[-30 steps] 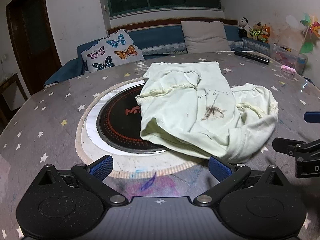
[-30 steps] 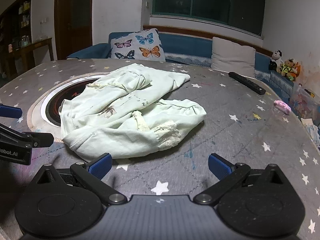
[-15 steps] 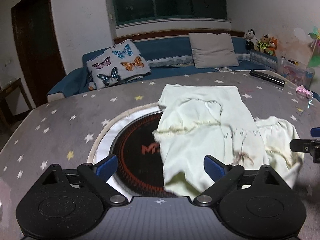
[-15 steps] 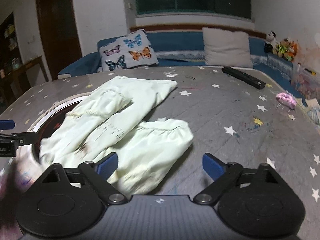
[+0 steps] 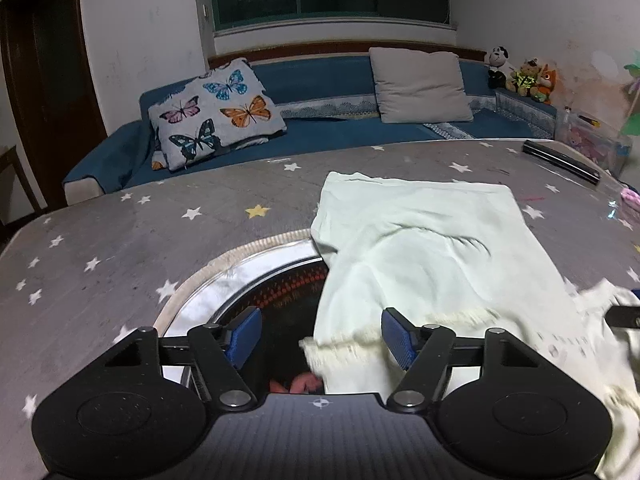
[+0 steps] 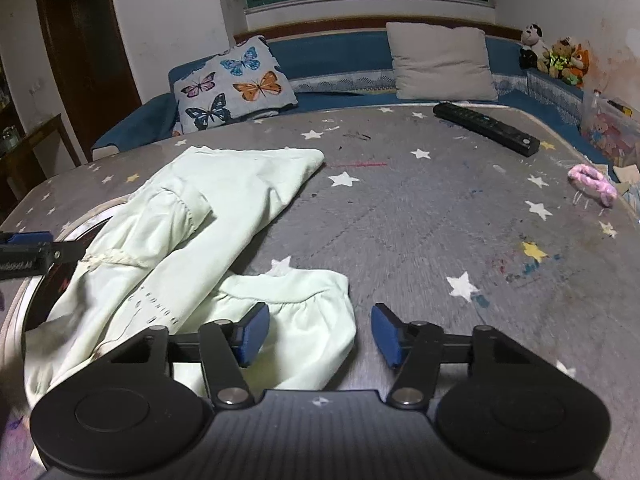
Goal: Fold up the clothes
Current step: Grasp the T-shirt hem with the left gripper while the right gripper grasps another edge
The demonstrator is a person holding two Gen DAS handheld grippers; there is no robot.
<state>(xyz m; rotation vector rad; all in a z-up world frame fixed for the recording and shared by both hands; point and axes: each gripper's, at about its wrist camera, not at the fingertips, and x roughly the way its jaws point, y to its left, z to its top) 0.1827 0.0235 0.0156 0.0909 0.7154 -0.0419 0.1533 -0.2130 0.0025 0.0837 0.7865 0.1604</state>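
Note:
A pale green garment [image 5: 420, 248] lies crumpled on the star-patterned table [image 5: 120, 248], partly over a round black hob. In the left wrist view my left gripper [image 5: 320, 338] has its jaws closing, and the garment's frilled edge lies between the blue pads [image 5: 244, 336] without being pinched. In the right wrist view the garment [image 6: 224, 200] spreads to the left, and my right gripper [image 6: 319, 334] is closing its jaws around a gathered sleeve end, with the pads apart from the cloth. Each gripper shows at the edge of the other's view: the left gripper [image 6: 24, 250], the right gripper [image 5: 624, 316].
The round hob [image 5: 248, 292] with its white ring is set into the table. A black remote control [image 6: 486, 128] and a pink item [image 6: 592, 184] lie at the far right. Behind the table stands a blue sofa [image 5: 320, 80] with a butterfly pillow [image 5: 216, 120], a beige pillow and plush toys.
Both grippers have moved forward onto the garment's near edges, and their jaws have narrowed. The cloth that lay ahead of the fingers now sits between them.

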